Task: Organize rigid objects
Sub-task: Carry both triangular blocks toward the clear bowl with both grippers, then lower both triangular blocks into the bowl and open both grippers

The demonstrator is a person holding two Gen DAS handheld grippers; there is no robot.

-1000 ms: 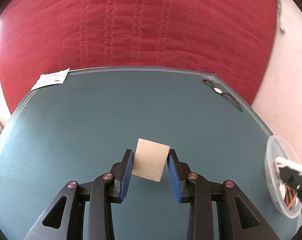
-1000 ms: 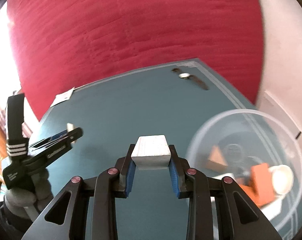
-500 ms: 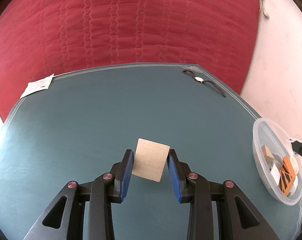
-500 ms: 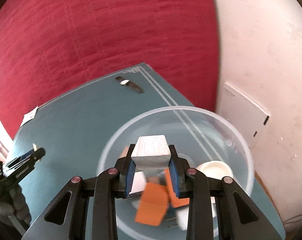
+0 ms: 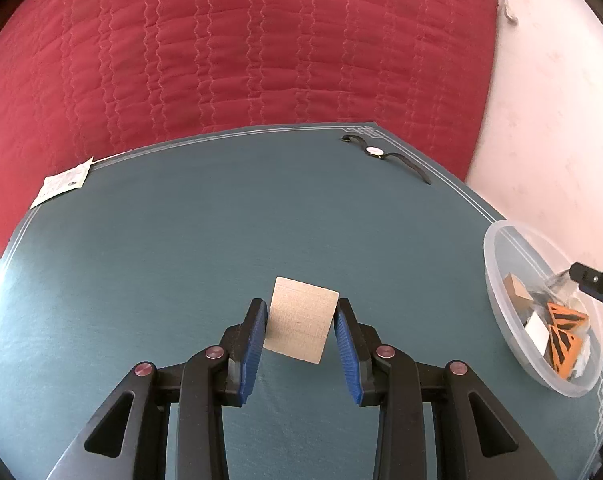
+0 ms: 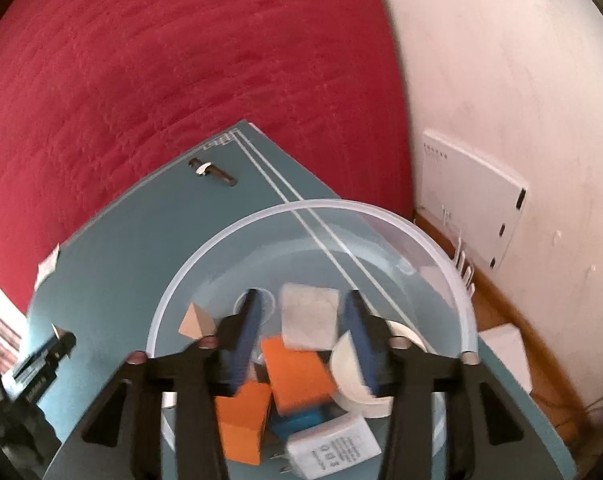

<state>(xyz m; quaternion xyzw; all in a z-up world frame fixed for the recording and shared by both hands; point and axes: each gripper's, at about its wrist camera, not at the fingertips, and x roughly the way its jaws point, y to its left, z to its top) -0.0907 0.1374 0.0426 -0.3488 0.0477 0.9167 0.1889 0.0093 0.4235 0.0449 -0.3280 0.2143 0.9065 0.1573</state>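
Observation:
My left gripper is shut on a pale wooden block and holds it above the teal table. My right gripper is open over the clear plastic bowl. A white block sits loose between its fingers, apart from both pads, on the pile inside. The bowl holds orange blocks, a wooden triangle, a white ring and a white charger. The bowl also shows at the right of the left wrist view.
A wristwatch lies near the table's far right corner. A white paper packet lies at the far left edge. A red quilt hangs behind the table. A white wall and a white box stand to the right.
My right gripper swung right over the bowl, lowered, then opened and let go of the white block into it. My left gripper kept its hold on the wooden block.

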